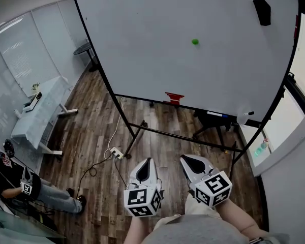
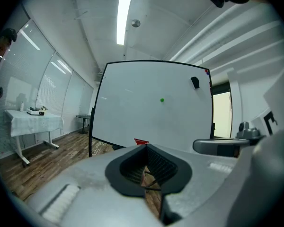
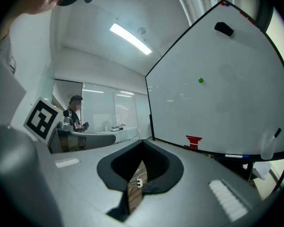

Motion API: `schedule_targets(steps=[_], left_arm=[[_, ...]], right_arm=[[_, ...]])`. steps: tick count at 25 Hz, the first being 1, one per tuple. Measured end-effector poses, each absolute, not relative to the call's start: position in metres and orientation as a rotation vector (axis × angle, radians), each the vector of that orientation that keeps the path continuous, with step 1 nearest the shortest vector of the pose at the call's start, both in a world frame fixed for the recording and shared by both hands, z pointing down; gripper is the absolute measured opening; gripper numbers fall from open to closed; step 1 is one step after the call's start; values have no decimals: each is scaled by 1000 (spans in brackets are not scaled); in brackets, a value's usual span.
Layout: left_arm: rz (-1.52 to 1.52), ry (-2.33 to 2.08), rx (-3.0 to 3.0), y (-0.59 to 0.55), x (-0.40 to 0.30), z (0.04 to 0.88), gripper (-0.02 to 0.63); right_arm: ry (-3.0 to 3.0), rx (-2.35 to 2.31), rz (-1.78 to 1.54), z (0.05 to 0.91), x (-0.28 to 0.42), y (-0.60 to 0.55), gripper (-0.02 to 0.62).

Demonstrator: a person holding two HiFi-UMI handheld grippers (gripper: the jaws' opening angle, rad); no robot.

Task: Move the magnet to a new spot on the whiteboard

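Green magnet point(image 1: 195, 41) sits near the whiteboard's point(image 1: 142, 50) middle, perhaps its new spot. Left gripper point(image 1: 148, 161) and right gripper point(image 1: 184, 159) hang well apart from it, jaws pressed together, empty.

The upper middle of the frame is filled by a whiteboard point(image 1: 157, 55) on a black stand point(image 1: 141, 125). A green magnet point(image 1: 195, 41) is stuck right of its centre, a black eraser point(image 1: 262, 11) at its upper right, a red shape point(image 1: 174, 97) at its lower edge. The stand and a power strip point(image 1: 117, 153) are carried by the wooden floor point(image 1: 91, 111).
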State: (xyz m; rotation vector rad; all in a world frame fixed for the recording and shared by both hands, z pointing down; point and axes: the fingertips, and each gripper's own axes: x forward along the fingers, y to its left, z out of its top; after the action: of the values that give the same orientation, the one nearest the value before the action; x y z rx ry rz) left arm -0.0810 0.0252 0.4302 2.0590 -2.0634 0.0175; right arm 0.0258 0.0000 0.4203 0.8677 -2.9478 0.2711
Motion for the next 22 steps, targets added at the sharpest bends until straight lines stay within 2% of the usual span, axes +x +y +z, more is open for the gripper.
schedule_targets(steps=[22], left_arm=[[14,-2074,2048,34,-90,428,5]], right_arm=[[-2960,854,227,415,14,8,-2]])
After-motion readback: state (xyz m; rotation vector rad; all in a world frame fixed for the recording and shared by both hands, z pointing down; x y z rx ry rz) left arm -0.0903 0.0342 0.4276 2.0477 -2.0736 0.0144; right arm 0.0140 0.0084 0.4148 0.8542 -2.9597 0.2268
